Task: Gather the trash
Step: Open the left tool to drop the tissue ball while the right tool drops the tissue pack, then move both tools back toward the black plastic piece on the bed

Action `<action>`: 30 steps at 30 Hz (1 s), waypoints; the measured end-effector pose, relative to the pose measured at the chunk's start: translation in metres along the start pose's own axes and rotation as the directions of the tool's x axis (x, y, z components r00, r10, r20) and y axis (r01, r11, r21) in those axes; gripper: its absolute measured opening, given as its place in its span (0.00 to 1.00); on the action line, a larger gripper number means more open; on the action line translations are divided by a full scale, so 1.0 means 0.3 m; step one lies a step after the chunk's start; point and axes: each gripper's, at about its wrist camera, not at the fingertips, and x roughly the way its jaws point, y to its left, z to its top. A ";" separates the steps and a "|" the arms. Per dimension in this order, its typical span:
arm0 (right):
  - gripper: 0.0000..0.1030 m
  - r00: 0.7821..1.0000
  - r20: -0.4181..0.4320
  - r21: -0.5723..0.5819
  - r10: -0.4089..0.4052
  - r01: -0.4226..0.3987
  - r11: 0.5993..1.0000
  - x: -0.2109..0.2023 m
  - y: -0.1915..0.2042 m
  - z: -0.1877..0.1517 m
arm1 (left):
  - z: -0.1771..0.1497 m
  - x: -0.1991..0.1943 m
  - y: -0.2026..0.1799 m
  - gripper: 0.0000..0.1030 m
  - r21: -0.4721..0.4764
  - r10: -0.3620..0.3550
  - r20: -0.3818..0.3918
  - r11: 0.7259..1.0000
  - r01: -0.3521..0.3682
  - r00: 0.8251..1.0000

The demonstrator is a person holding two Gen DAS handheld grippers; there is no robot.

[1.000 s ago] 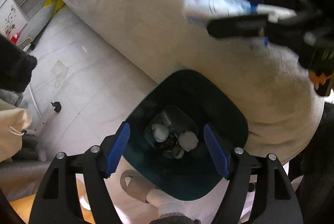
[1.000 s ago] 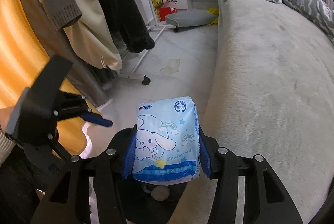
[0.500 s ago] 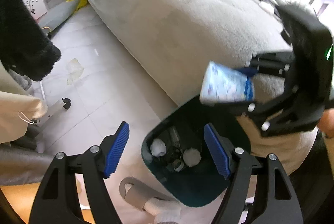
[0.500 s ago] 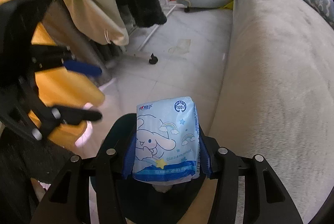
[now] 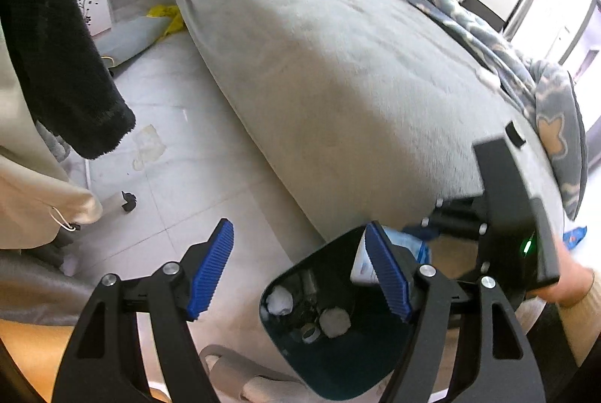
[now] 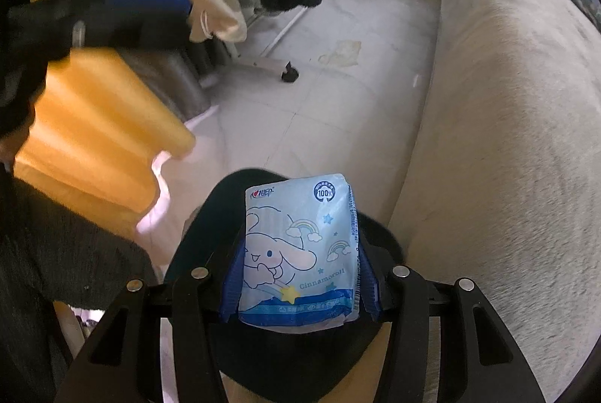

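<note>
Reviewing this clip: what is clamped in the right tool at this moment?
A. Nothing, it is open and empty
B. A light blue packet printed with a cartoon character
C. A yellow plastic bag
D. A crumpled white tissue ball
B. In the right wrist view the right tool is shut on the light blue packet, its cartoon print facing the camera, with the dark trash bin below it.

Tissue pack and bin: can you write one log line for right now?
right gripper: shut on tissue pack | above bin | left gripper: open, holding nothing | pack not dropped
</note>
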 end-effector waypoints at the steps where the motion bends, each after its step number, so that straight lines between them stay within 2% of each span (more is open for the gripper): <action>1: 0.51 1.000 -0.006 0.000 0.009 -0.009 1.000 0.004 0.002 -0.007 | 0.006 -0.004 -0.002 0.72 -0.003 0.004 0.007 1.000 -0.004 1.000; 8: 0.51 0.999 -0.033 -0.014 0.020 -0.020 1.000 -0.001 0.026 -0.041 | 0.050 -0.033 -0.022 0.72 -0.017 0.041 0.038 0.999 -0.040 0.998; 10: 0.56 0.999 -0.031 -0.014 0.028 -0.028 1.000 -0.010 0.029 -0.047 | 0.061 -0.038 -0.041 0.71 -0.006 0.039 0.046 0.999 -0.039 0.998; 12: 0.68 0.999 -0.018 -0.017 0.035 -0.036 0.999 -0.028 0.030 -0.055 | 0.072 -0.047 -0.062 0.71 0.007 0.038 0.062 0.999 -0.038 0.997; 17: 0.75 0.998 0.046 -0.016 0.031 -0.031 0.999 -0.104 0.016 -0.068 | 0.095 -0.066 -0.115 0.71 0.024 0.060 0.108 0.998 -0.063 0.992; 24: 0.80 0.986 0.163 0.035 -0.049 0.044 0.998 -0.238 -0.067 -0.106 | 0.142 -0.087 -0.213 0.75 0.038 0.076 0.195 0.996 -0.085 0.978; 27: 0.80 0.973 0.207 0.083 -0.098 0.082 0.993 -0.298 -0.129 -0.136 | 0.157 -0.084 -0.278 0.83 0.070 0.076 0.224 0.993 -0.093 0.972; 30: 0.83 0.955 0.254 0.141 -0.152 0.119 0.983 -0.369 -0.202 -0.172 | 0.173 -0.069 -0.341 0.84 0.093 0.064 0.222 0.992 -0.087 0.973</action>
